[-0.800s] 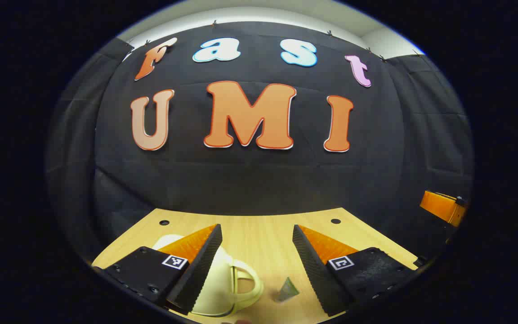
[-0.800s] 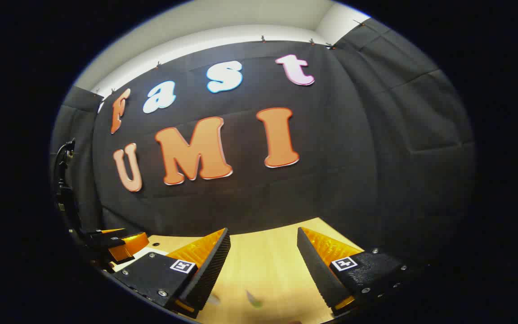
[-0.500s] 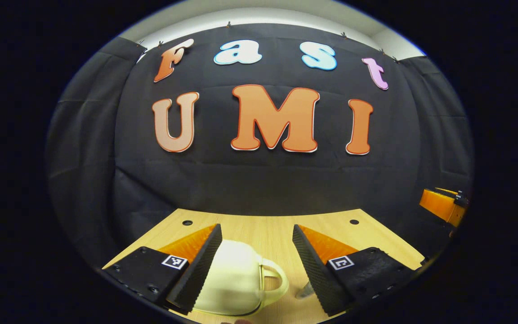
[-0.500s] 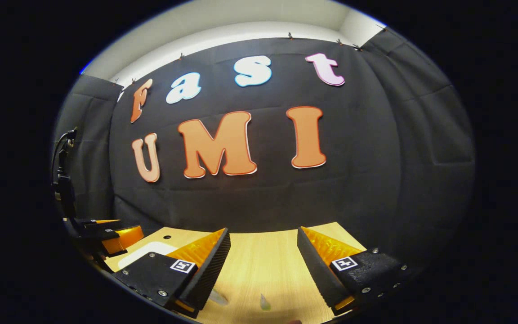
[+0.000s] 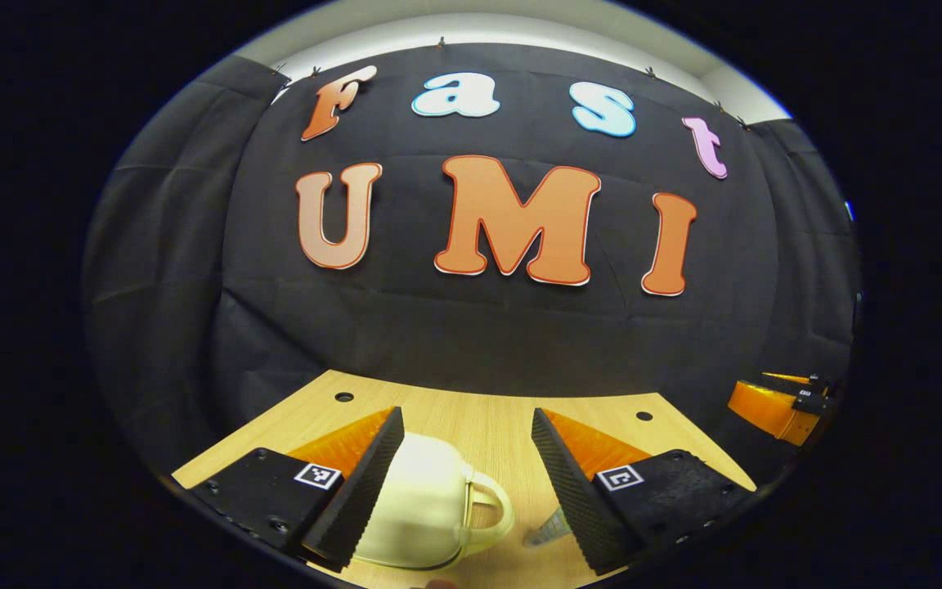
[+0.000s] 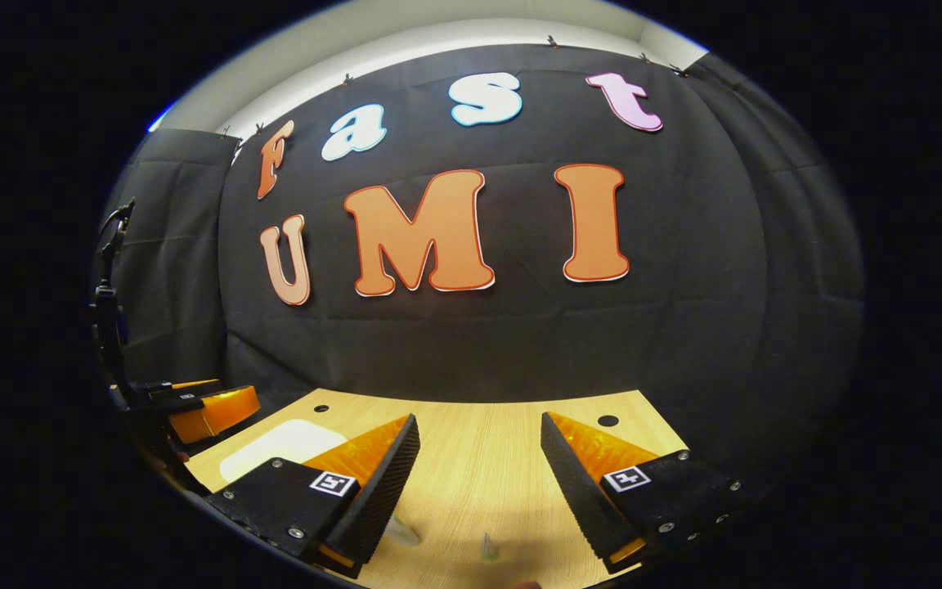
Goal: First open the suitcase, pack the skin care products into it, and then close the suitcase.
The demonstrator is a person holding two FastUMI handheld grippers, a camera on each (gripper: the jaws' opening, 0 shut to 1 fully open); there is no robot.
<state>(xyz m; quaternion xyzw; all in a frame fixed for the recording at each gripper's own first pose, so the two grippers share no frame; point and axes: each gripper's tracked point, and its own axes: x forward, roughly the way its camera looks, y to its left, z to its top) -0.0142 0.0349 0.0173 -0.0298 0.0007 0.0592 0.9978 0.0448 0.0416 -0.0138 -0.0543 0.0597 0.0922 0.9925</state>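
Both grippers held wide and empty above the wooden table [image 5: 471, 417]

The cream suitcase [image 5: 422, 511] is seen just below the left gripper [image 5: 464, 483], handle rightward; small skin care products [image 6: 483, 546] lie under the right gripper [image 6: 477, 483]. A skewed descent could nudge the closed case aside or knock a tube away.

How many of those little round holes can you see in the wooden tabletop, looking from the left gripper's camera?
2: one hole near the table's far left corner, another hole near its far right corner. The left gripper and cream suitcase may hide more.
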